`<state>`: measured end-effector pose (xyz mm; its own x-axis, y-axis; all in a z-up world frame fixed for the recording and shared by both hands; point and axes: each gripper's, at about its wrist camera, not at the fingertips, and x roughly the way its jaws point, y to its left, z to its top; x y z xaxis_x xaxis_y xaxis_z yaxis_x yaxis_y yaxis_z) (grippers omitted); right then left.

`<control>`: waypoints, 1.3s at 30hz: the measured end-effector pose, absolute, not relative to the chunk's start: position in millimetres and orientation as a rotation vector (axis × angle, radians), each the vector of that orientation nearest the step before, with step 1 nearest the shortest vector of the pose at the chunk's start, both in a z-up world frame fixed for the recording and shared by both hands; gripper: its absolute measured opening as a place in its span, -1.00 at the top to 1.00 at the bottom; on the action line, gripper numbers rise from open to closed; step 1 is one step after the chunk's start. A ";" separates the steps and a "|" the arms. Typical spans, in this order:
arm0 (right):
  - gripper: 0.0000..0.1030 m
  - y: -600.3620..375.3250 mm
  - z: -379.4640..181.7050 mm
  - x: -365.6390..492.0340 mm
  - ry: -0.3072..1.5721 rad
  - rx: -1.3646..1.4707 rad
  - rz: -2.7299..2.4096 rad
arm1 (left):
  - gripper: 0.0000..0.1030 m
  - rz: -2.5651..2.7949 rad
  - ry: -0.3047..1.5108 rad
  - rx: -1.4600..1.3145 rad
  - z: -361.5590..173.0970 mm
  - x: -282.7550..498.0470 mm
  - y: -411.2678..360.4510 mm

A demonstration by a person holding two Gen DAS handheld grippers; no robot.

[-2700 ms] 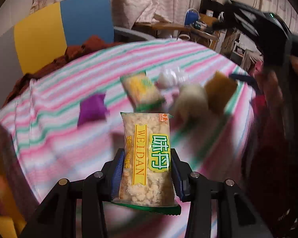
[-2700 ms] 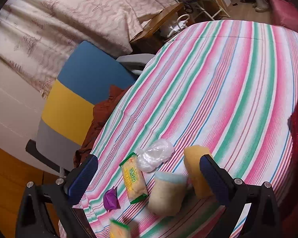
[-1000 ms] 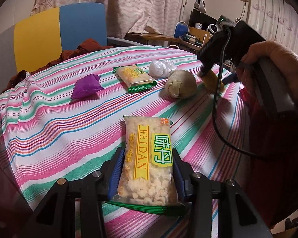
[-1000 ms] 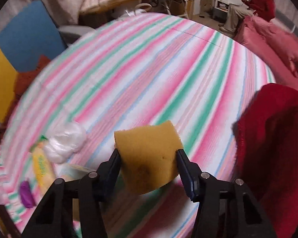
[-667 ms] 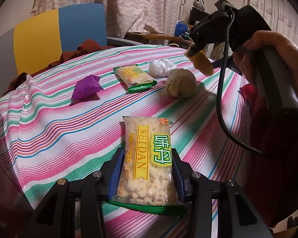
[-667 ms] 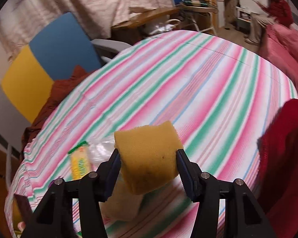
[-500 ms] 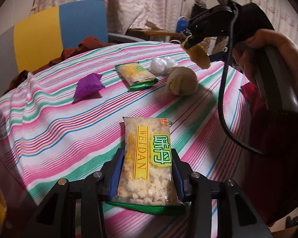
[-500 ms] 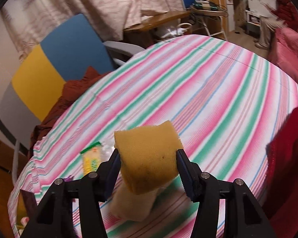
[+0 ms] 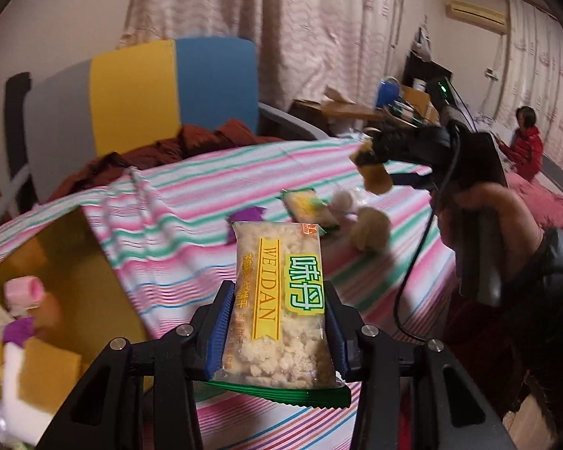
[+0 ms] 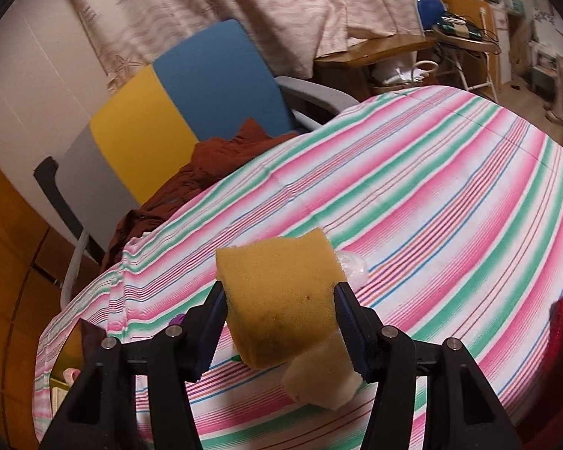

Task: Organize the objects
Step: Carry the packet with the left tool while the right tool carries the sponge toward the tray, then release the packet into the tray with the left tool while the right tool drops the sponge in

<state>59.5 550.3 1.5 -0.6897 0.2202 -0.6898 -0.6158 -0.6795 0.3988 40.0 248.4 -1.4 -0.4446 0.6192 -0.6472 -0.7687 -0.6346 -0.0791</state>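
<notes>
Two grippers closed on loads above the striped tablecloth (image 10: 450, 195): left gripper (image 9: 277, 322) clamped on a WEIDAN snack packet (image 9: 279, 300), right gripper (image 10: 281, 322) pinching a yellow sponge (image 10: 281, 300). Farther along the cloth: purple pouch (image 9: 244, 217), green-edged snack packet (image 9: 307, 206), pale round lump (image 9: 371, 228). Beyond the far edge, a yellow-and-blue chair (image 10: 176, 112).

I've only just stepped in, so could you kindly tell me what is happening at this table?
A person is tidying with two handheld grippers. The left gripper clamps a clear WEIDAN snack packet; the right gripper clamps a yellow foam sponge, lifted above the striped tablecloth. A green-edged snack packet and a purple pouch remain on it.
</notes>
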 end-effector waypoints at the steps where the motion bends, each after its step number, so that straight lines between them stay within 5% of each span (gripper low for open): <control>1: -0.13 550.4 1.3 59.1 0.873 -0.849 2.356 | 0.13 2.136 0.280 -0.824 2.0 39.4 242.7; 16: -0.13 518.2 5.6 40.4 0.727 -0.953 2.455 | 0.13 2.353 0.134 -0.886 14.0 1.4 156.0; 39: -0.18 266.7 22.6 -76.7 0.411 -1.399 2.967 | 0.13 2.595 -0.131 -1.023 -4.1 -62.2 29.4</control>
